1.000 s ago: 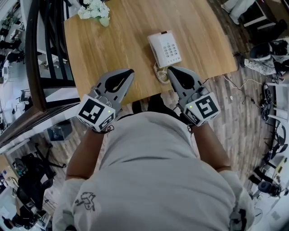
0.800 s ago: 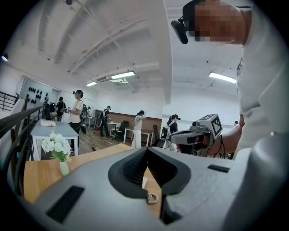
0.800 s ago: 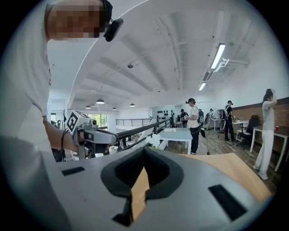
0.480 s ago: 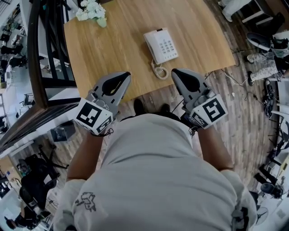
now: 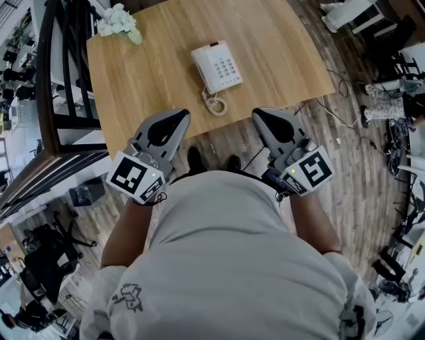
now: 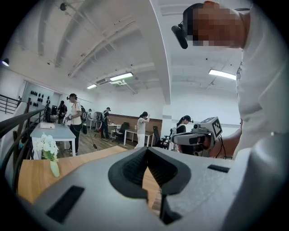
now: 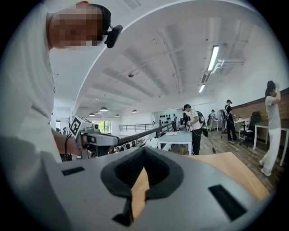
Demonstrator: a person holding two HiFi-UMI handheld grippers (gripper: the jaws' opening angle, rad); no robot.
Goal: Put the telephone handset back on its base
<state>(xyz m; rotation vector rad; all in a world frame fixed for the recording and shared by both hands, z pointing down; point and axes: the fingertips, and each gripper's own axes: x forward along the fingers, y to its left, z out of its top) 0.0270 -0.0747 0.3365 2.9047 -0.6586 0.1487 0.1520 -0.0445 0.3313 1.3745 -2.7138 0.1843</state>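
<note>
Left gripper (image 5: 180,114) and right gripper (image 5: 259,113), jaws together and empty, have backed off the table (image 5: 146,73). The handset (image 5: 201,61) rests on its base (image 5: 222,66), so the task looks done.

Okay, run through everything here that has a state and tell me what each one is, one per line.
Handset: seated on the telephone base, along its left side.
Coiled cord: lying slack on the table, near the front edge.
Flowers in vase: upright at the table's corner.
Left tool: shut, nothing in it.
Right tool: shut, nothing in it.
</note>
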